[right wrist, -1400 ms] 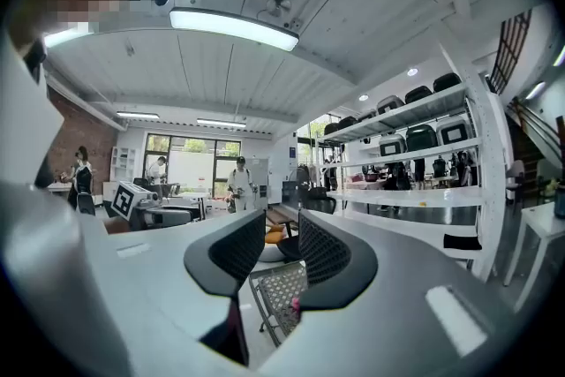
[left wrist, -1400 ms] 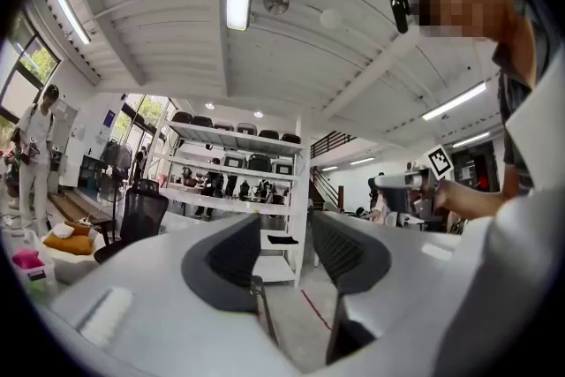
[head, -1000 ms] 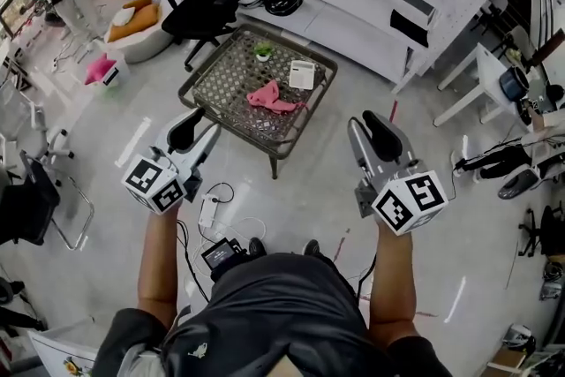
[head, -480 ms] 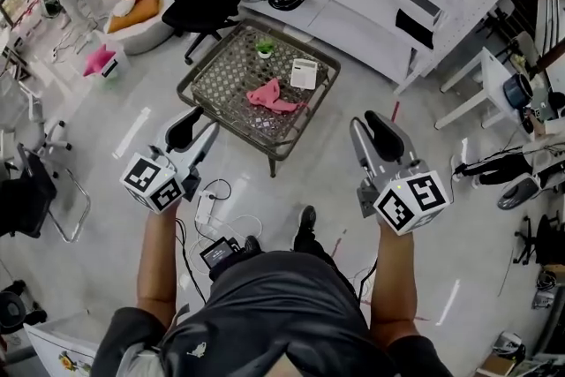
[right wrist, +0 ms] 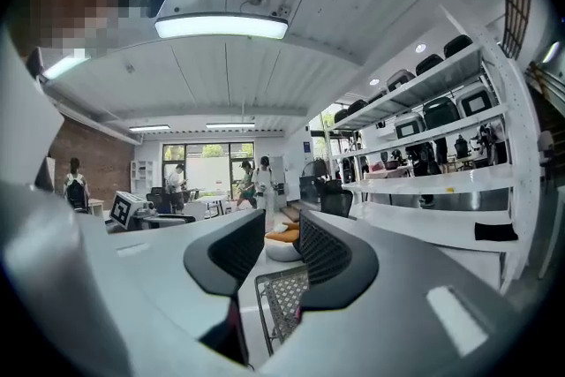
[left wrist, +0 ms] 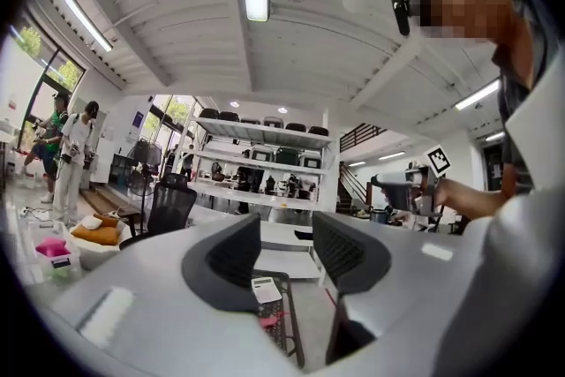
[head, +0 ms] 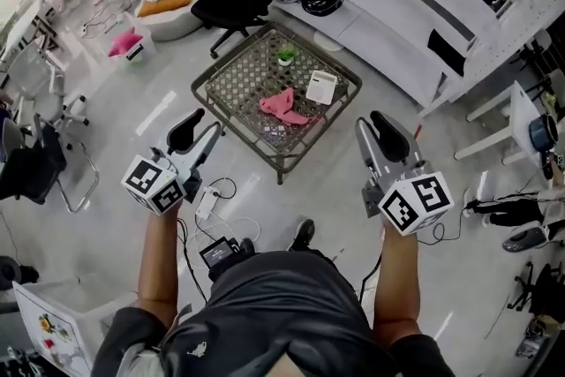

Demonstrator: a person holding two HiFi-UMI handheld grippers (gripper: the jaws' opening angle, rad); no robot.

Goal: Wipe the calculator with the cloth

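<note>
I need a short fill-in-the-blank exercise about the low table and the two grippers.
In the head view, the crumpled pink cloth lies to the ____ of the white rectangular calculator.
Both rest on the low woven-mesh table, near a small green plant whose pot is ____.
The open left gripper and right gripper each hold ____.
Missing words: left; white; nothing.
</note>
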